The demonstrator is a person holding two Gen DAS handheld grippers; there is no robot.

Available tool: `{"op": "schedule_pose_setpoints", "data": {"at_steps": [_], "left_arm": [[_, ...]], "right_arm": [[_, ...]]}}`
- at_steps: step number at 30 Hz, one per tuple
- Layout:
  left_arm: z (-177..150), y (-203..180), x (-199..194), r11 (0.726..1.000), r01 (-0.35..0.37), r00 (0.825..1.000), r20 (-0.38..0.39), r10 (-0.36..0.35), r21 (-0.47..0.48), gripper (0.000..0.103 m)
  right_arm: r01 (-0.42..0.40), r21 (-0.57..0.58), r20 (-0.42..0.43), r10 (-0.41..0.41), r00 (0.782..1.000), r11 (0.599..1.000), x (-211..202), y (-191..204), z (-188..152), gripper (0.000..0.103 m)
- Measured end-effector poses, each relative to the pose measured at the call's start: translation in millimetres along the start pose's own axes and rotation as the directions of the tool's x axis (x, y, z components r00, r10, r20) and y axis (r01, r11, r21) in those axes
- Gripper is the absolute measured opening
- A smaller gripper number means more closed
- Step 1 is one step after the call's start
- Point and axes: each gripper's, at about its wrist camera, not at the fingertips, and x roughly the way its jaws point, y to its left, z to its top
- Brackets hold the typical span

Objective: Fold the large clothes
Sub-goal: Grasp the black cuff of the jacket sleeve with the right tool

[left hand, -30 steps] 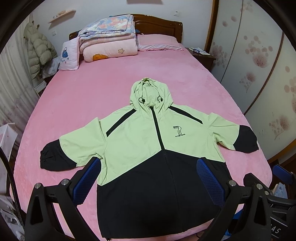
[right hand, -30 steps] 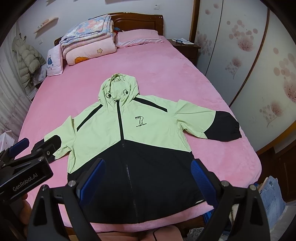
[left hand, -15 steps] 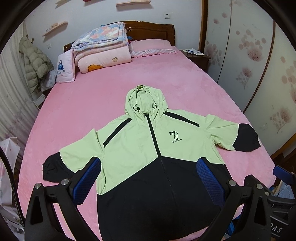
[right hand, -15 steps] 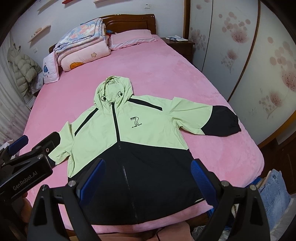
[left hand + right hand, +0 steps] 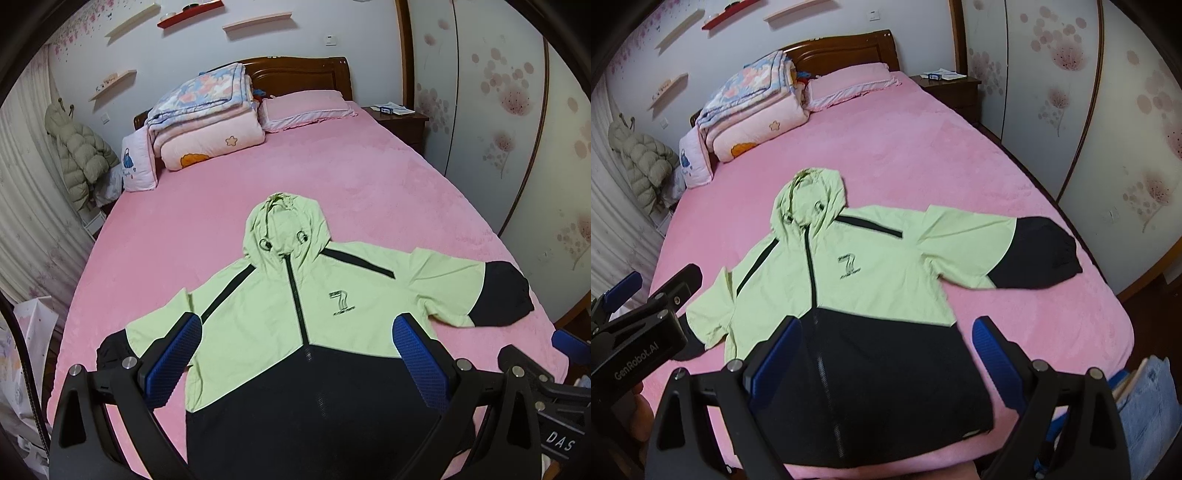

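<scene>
At your far left a pale green puffer coat (image 5: 79, 155) hangs by the curtain, and stacked folded quilts (image 5: 207, 122) sit at the head of the pink-covered bed (image 5: 332, 177), with a pink pillow (image 5: 306, 109) just to their right against the wooden headboard. Your left gripper (image 5: 295, 354) hangs above the near part of the bed with its blue-padded fingers (image 5: 173, 354) spread wide, holding nothing. Between them you see the lime-green and black hooded zip jacket (image 5: 258, 317) lying flat and face up near the foot of the bed, hood pointing toward the headboard, both sleeves spread out to the sides. Your right gripper (image 5: 886, 354) is likewise wide apart and empty above the jacket's black hem. At the right, a folded pair of blue jeans (image 5: 1145, 398) lies beyond the bed's corner.
</scene>
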Motion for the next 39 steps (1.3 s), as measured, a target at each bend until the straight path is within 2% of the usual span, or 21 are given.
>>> {"op": "schedule_pose_setpoints", "data": {"at_steps": [5,14,19,24,27,30,35,39], "left_arm": [[21.1,-42.7,11.8,1.000,-0.016,1.000,-0.019,0.016,0.004,0.103],[54.8,-118.0,59.5,0.998,0.044,0.990,-0.131,-0.050,-0.047,0.103],[64.4,-162.9,80.9,0.997,0.073,0.987,-0.139,-0.076,-0.027,0.103],[67.9,-200.4,106.8,0.997,0.081,0.989,-0.126,-0.080,-0.004,0.103],[67.0,-215.3,129.1,0.991,0.127,0.983,-0.131,-0.130,-0.029,0.103],[67.2,-235.4,154.6,0.988,0.155,0.972,-0.177,-0.153,0.001,0.103],[62.4,-277.5,186.5,0.982,0.141,0.977,-0.180,-0.117,0.124,0.103],[53.4,-310.1,206.5,0.963,0.203,0.964,-0.206,-0.166,0.176,0.103]], "right_arm": [[-0.011,-0.009,0.027,0.011,1.000,1.000,6.7,-39.1,22.5,0.094],[-0.056,0.041,-0.011,0.057,0.998,0.998,51.0,-117.7,45.5,0.094],[-0.014,0.086,-0.038,0.017,0.999,0.996,81.3,-169.3,54.1,0.093],[0.033,0.163,-0.030,-0.028,0.999,0.986,107.1,-223.7,58.3,0.089],[0.081,0.224,-0.038,-0.074,0.997,0.971,126.8,-259.0,58.3,0.087],[0.112,0.273,-0.053,-0.102,0.993,0.955,143.2,-287.9,55.6,0.086],[0.126,0.376,-0.082,-0.103,0.991,0.918,172.0,-340.1,48.8,0.086],[0.132,0.440,-0.128,-0.084,0.988,0.888,201.0,-371.0,37.7,0.086]]}}
